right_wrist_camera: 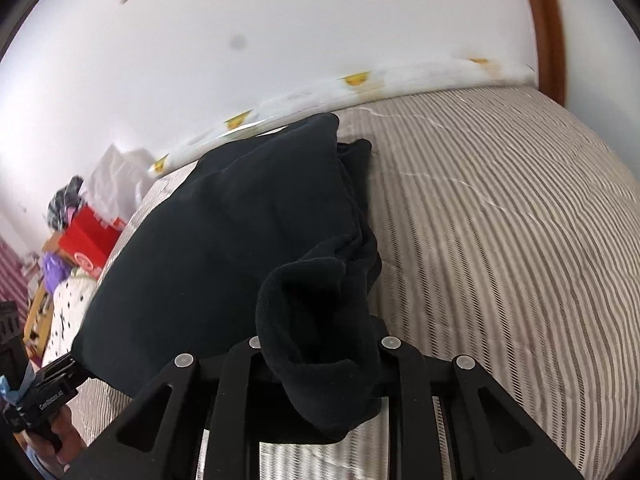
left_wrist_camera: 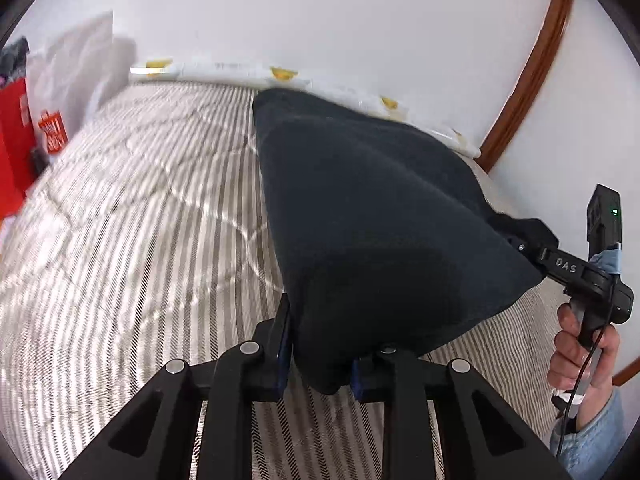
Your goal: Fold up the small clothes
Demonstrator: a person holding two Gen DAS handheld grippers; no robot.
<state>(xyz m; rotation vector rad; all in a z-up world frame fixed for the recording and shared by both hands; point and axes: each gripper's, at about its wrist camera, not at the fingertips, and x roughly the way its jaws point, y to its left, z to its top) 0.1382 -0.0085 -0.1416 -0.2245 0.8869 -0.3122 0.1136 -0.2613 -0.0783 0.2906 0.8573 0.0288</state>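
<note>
A dark navy garment (left_wrist_camera: 372, 216) hangs stretched between two handheld grippers above a bed covered in a grey-and-white striped quilt (left_wrist_camera: 132, 216). The left gripper (left_wrist_camera: 320, 364) pinches one corner of the cloth between its blue-padded fingers; the right gripper (right_wrist_camera: 320, 360) is clamped on the opposite corner, the fabric bunched over its jaws. A hand (left_wrist_camera: 584, 360) in a denim sleeve grips the right tool's handle. A red box (left_wrist_camera: 14, 140) stands beside the bed.

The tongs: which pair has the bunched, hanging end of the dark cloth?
The right tongs: dark cloth droops bunched there. At the left tongs it is stretched taut.
</note>
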